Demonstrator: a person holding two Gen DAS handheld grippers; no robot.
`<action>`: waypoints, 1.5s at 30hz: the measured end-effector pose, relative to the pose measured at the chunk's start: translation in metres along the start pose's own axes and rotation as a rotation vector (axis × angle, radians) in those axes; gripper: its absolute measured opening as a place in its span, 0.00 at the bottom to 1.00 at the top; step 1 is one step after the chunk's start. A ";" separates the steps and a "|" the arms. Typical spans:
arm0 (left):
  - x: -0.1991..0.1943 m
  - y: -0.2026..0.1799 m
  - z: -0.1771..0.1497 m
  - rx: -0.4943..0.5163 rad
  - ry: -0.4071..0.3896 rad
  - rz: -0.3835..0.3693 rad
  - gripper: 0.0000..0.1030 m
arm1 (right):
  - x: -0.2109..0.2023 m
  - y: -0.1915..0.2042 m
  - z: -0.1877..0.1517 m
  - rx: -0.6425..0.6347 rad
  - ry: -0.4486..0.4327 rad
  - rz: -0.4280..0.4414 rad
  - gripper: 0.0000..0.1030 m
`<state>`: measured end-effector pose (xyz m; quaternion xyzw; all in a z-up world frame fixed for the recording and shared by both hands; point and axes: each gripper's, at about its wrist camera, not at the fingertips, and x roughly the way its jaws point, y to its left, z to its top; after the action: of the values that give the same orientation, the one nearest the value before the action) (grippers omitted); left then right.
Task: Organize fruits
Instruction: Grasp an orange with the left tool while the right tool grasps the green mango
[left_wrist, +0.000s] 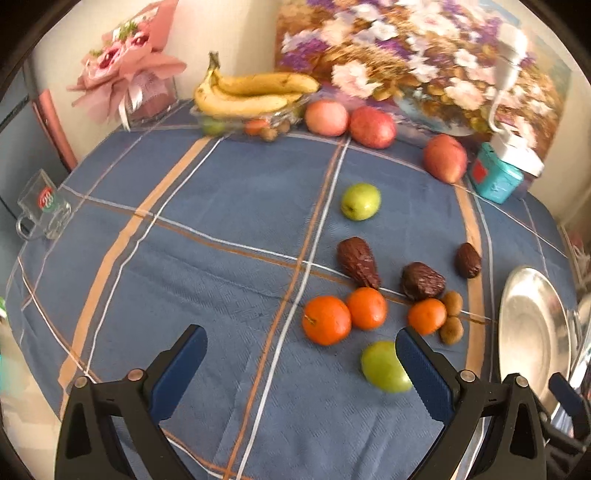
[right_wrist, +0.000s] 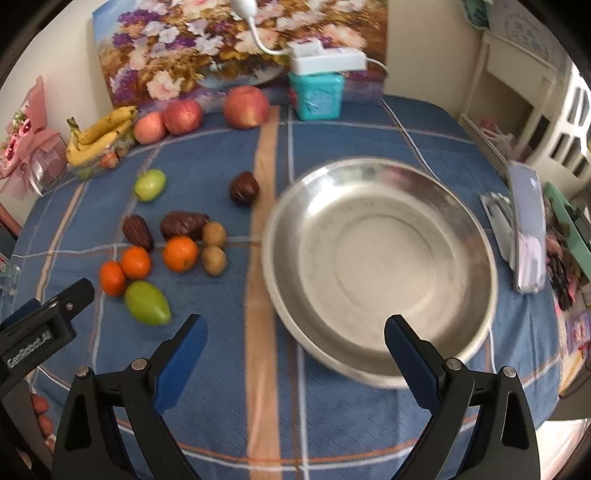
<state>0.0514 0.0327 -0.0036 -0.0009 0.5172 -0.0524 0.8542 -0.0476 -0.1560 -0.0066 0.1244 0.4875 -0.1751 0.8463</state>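
Your left gripper (left_wrist: 301, 354) hangs over the blue checked tablecloth (left_wrist: 207, 206) with its fingers spread wide and nothing between them. The nearest green fruit (left_wrist: 384, 367) lies just beside its right finger, partly behind the tip, with three oranges (left_wrist: 326, 320) just beyond. Your right gripper (right_wrist: 295, 349) is likewise agape and empty; the steel bowl (right_wrist: 380, 269) sits directly ahead, its near rim behind the right finger (right_wrist: 412, 356). The loose fruit lies left of the bowl.

Loose fruits (right_wrist: 162, 251) lie left of the bowl (right_wrist: 380, 273); bananas (right_wrist: 99, 134) and apples (right_wrist: 207, 112) sit behind
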 end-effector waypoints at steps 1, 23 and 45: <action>0.006 0.003 0.002 -0.012 0.020 -0.009 1.00 | 0.001 0.005 0.004 -0.005 -0.011 0.013 0.94; 0.063 0.017 0.011 -0.128 0.219 -0.176 0.58 | 0.070 0.091 0.014 -0.161 0.131 0.223 0.93; 0.055 0.058 0.009 -0.293 0.165 -0.099 0.38 | 0.073 0.115 0.006 -0.215 0.166 0.325 0.44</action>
<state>0.0899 0.0844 -0.0516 -0.1466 0.5872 -0.0185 0.7959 0.0390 -0.0664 -0.0624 0.1244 0.5450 0.0274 0.8287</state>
